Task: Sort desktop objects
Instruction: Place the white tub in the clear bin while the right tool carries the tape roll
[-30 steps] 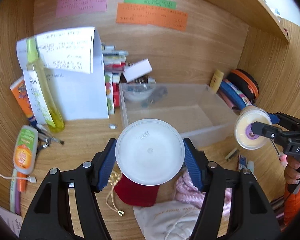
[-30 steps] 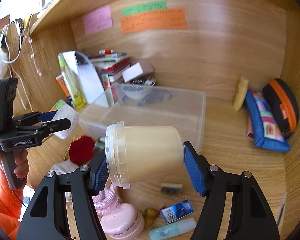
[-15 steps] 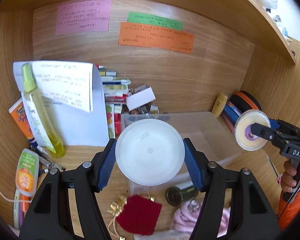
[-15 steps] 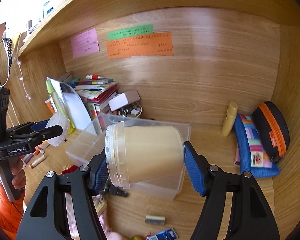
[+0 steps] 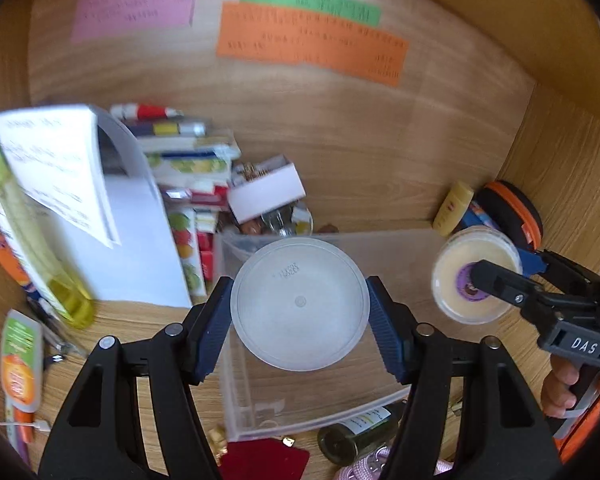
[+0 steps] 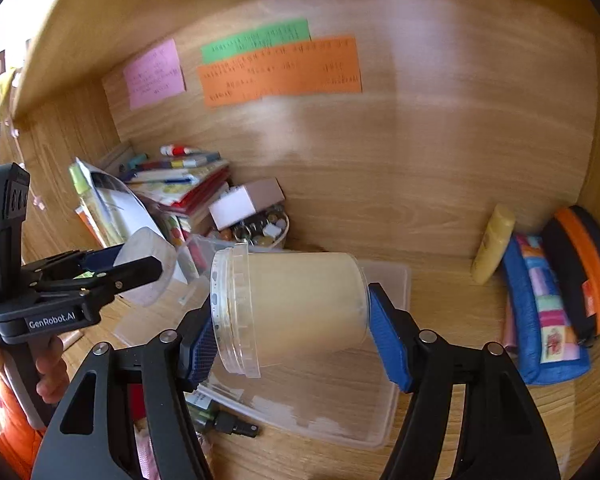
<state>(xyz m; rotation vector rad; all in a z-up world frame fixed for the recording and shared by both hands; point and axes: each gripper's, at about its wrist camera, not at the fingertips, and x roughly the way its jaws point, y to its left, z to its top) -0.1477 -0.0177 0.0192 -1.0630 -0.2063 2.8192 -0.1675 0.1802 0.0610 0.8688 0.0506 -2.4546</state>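
My left gripper (image 5: 300,322) is shut on a round translucent white lid (image 5: 300,304), held flat-on to the camera above the clear plastic bin (image 5: 416,256). It also shows in the right wrist view (image 6: 140,276). My right gripper (image 6: 290,328) is shut on a cream-filled clear jar (image 6: 296,308), lying sideways with its open rim to the left, over the bin (image 6: 388,360). In the left wrist view the jar (image 5: 476,272) shows at the right, mouth toward me.
Books (image 5: 192,168), a white paper (image 5: 132,232) and a yellow bottle (image 5: 32,248) stand at left. A small white box (image 5: 266,194) leans behind the bin. A yellow tube (image 6: 492,244), blue pouch (image 6: 544,312) and orange-black case (image 6: 584,268) sit at right. A dark bottle (image 5: 356,432) and red pouch (image 5: 264,460) lie in front.
Both grippers have risen and moved forward over the bin, each still holding its item. The clutter in front has slid down out of view.
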